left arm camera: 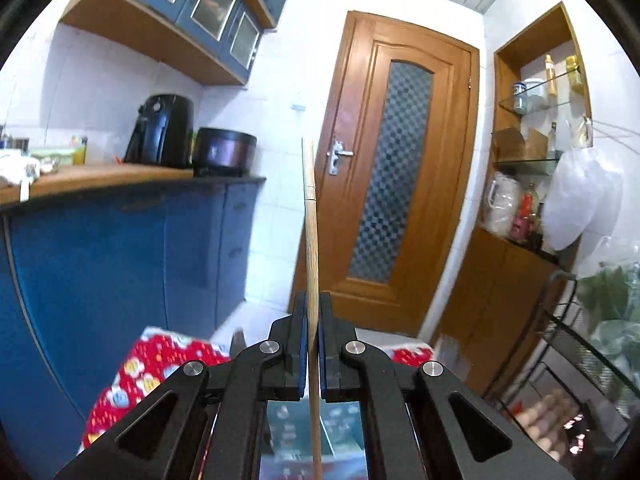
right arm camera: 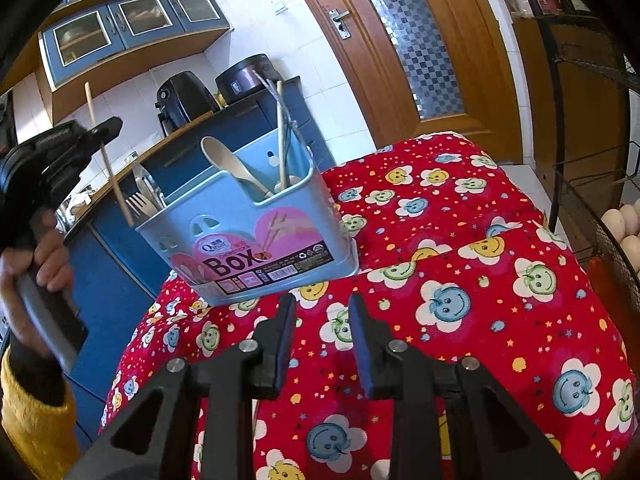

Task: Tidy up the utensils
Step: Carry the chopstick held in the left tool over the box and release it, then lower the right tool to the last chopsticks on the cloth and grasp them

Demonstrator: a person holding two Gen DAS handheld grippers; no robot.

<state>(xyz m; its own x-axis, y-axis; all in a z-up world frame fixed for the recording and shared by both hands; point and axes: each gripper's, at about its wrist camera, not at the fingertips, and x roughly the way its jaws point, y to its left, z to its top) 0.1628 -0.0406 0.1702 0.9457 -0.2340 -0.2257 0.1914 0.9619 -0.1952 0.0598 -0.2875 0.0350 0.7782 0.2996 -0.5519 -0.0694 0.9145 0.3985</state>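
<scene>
L gripper [right arm camera: 105,136], at 10 o'clock of blue box [right arm camera: 256,240], pinches upright chopstick [left arm camera: 311,240]; R gripper [right arm camera: 322,312] part-open, empty; best lower tip-first into back compartment w/ other sticks.

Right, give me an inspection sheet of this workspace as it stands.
Surface: red smiley-flower cloth covers the table.
Job's things: blue utensil box stands on the cloth's far left part, holding a wooden spoon, a wooden fork and chopsticks; one wooden chopstick is out of the box.
Clutter: nothing seen on the cloth.
Grippers: left gripper shut on the wooden chopstick, raised beside the box; right gripper open, empty, above the cloth near the box.
Cables: nothing seen.
Surroundings: wooden door, blue cabinets, air fryer, wire rack with eggs.
</scene>
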